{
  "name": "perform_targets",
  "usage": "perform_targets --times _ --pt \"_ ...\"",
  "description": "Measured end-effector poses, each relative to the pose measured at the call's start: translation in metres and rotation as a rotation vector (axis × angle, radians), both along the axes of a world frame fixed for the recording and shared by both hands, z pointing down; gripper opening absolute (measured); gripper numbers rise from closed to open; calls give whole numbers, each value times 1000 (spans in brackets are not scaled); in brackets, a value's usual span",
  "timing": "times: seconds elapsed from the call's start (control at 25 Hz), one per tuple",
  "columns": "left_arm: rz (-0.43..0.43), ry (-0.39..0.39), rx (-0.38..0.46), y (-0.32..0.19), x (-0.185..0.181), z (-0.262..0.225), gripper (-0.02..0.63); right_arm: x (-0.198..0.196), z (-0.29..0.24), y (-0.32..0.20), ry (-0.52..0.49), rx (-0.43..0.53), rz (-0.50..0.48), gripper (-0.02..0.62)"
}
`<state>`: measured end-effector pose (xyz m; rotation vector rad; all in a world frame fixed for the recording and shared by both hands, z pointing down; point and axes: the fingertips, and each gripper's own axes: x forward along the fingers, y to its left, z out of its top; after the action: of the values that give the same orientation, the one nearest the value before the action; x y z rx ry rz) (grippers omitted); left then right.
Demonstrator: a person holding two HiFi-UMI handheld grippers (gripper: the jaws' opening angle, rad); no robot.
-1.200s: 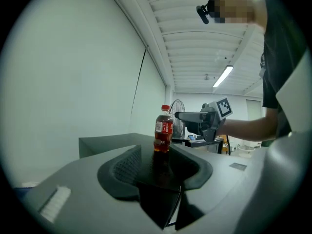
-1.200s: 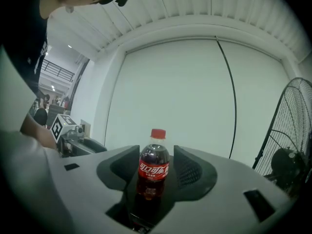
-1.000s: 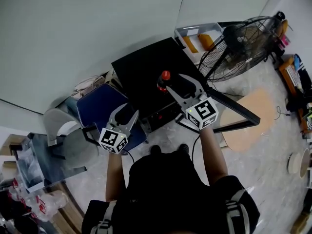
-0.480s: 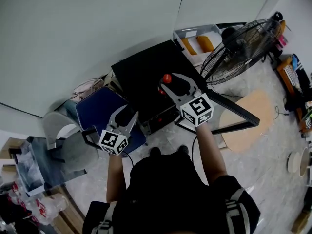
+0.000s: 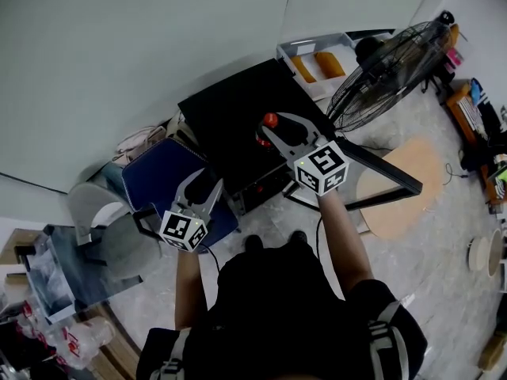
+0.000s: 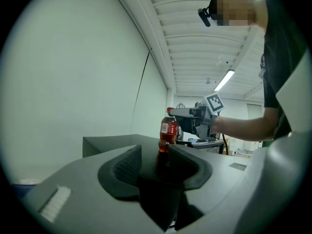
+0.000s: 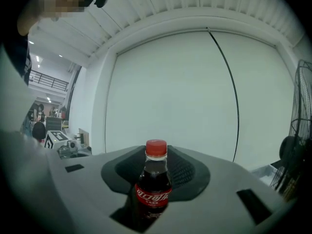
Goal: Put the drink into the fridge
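Edges, room:
- Cabinet (image 5: 226, 105): black, flat top, back against the pale wall (image 5: 119, 46). Top bare to the left of and behind the bottle.
- Fan (image 5: 388, 58) stands near the cabinet's right rear corner. A grey tray (image 5: 295, 47) with orange pieces lies behind that corner.
- Blue chair (image 5: 154, 172) sits just left of the cabinet front. Open floor (image 5: 277, 220) lies between the cabinet and the person's feet.

Bottle (image 5: 267, 127):
- Small, clear plastic, filled with dark cola. Red cap, red label with white print.
- Upright on the cabinet top, in its near right part.

Tongs:
- Right gripper (image 5: 279, 127): reaches in level from the near side with the bottle between its jaws, one pad on each side of the body. The jaws have just been closing. Some pad face shows either side of the bottle and no squeeze is visible, so I record it as not yet gripping.
- Left gripper (image 5: 203, 182): over the chair's edge, well apart from the bottle. Jaws spread wide, nothing between them. Its view sights the bottle far off, along the gap.
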<state>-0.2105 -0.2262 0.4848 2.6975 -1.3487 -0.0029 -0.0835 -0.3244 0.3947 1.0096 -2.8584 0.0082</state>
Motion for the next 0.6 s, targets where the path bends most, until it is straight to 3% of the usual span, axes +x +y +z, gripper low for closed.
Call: perform_targets --times 0.6 --pt "-2 8 14 5 -1 -6 164 1 -1 -1 -16 -26 11 130"
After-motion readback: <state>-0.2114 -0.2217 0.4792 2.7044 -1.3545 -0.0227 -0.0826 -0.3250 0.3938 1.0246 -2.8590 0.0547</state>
